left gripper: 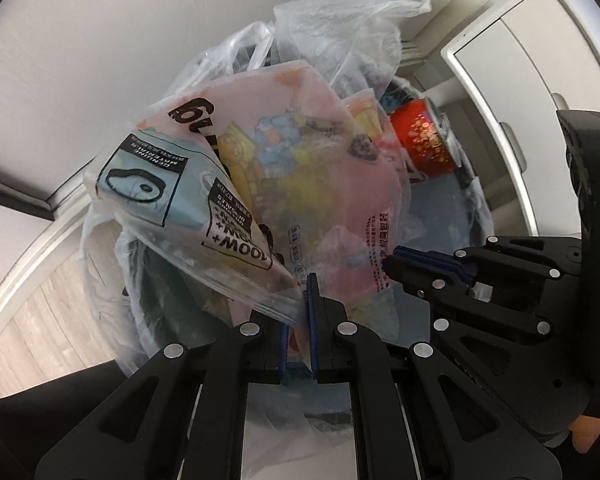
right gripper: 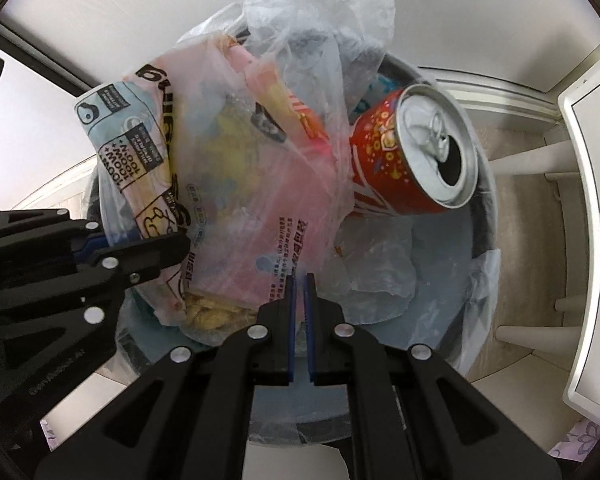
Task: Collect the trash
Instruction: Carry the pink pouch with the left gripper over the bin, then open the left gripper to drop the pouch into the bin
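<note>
A round bin (right gripper: 486,184) lined with a clear plastic bag (right gripper: 324,12) is full of trash: a pink printed packet (right gripper: 236,184), a pale blue wrapper (right gripper: 128,136) and a red opened can (right gripper: 412,156). My left gripper (left gripper: 298,312) is shut on the near edge of the clear bag (left gripper: 268,300), with the packet (left gripper: 308,168) and can (left gripper: 420,136) beyond. My right gripper (right gripper: 299,280) is nearly shut on the bag film at the near rim. Each gripper shows in the other's view, the right (left gripper: 424,268) and the left (right gripper: 140,252).
White walls and baseboards surround the bin. A white cabinet door (left gripper: 512,60) with a handle stands to the right, also in the right wrist view (right gripper: 592,200). Wood-look floor (left gripper: 32,320) lies at the left.
</note>
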`<state>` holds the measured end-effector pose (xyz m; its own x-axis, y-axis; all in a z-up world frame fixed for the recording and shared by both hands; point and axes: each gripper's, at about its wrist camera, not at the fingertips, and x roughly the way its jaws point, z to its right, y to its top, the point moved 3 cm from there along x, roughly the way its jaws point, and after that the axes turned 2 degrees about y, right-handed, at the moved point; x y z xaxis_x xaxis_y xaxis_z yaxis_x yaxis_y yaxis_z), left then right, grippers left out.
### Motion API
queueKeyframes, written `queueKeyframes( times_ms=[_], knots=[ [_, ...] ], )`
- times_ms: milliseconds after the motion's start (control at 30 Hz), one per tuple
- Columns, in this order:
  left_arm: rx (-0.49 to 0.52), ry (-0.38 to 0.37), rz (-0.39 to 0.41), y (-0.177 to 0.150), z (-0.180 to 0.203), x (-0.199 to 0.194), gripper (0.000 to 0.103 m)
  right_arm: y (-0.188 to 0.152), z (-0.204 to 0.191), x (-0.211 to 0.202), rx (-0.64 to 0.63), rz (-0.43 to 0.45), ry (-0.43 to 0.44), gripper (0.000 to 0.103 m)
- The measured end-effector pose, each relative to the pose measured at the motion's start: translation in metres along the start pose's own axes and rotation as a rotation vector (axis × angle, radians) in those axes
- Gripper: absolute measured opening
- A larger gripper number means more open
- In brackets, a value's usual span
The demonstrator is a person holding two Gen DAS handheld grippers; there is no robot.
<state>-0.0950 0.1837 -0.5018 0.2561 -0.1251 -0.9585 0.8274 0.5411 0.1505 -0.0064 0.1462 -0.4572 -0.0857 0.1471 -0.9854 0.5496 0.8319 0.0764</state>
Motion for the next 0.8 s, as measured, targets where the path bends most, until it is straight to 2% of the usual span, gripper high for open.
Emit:
queueKeyframes(
  times_ms=[233,500,533,567,633,700,800],
  knots=[
    [0.000,0.004,-0.023,0.003,0.005,0.011,0.007,0.006,0.002,0.010,0.004,-0.028,-0.001,0.007],
    [0.011,0.016,-0.004,0.005,0.008,-0.002,0.008,-0.001,0.000,-0.005,-0.004,-0.011,-0.009,0.006],
    [0.010,0.018,0.001,0.001,0.011,-0.004,0.016,-0.002,-0.001,-0.008,-0.004,-0.010,-0.009,0.007],
    [0.008,0.025,0.007,0.000,0.011,-0.007,0.030,-0.007,0.000,-0.011,-0.007,-0.008,-0.008,0.007],
    [0.001,0.040,0.028,-0.004,0.011,-0.012,0.041,-0.011,-0.005,-0.017,-0.006,0.001,-0.010,0.006],
    [-0.005,0.043,0.051,-0.006,0.011,-0.020,0.045,-0.014,-0.008,-0.024,-0.010,0.015,-0.016,0.006],
    [-0.007,0.058,0.111,-0.006,0.012,-0.039,0.055,-0.018,-0.013,-0.036,-0.020,0.036,-0.021,0.006]
  ],
)
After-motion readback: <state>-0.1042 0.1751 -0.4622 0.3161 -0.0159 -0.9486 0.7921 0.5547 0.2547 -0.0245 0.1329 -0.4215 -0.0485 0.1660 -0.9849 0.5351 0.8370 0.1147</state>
